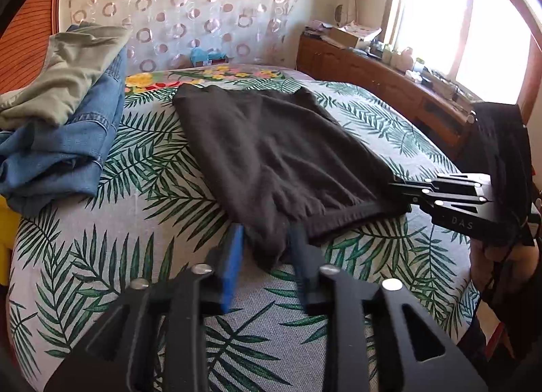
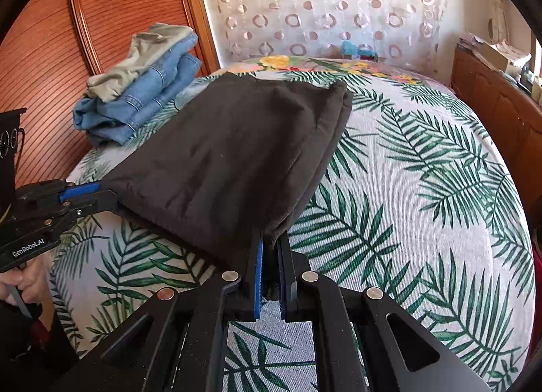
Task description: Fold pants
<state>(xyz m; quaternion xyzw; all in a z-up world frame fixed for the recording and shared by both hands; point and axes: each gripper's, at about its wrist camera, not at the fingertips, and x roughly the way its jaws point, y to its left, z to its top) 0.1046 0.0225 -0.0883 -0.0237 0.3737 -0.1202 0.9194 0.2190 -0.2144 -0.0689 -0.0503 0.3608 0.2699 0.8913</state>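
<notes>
Left hand-held gripper (image 1: pixel 267 249): jaws apart, near corner of the pants (image 1: pixel 271 155) lying loose between them, pads not pressing. I read this as a release, the fold on my side laid down.

Right hand-held gripper (image 2: pixel 270 256): jaws together, clamped on the other near corner of the hem, which keeps that edge taut and square.

Pants: dark, folded flat across the bed (image 2: pixel 423 172), near edge at both grippers, far edge toward the curtain.

Jeans (image 2: pixel 149 97): stacked at the bed's far left under a khaki garment (image 1: pixel 64 73), well apart, likely finished items.
</notes>
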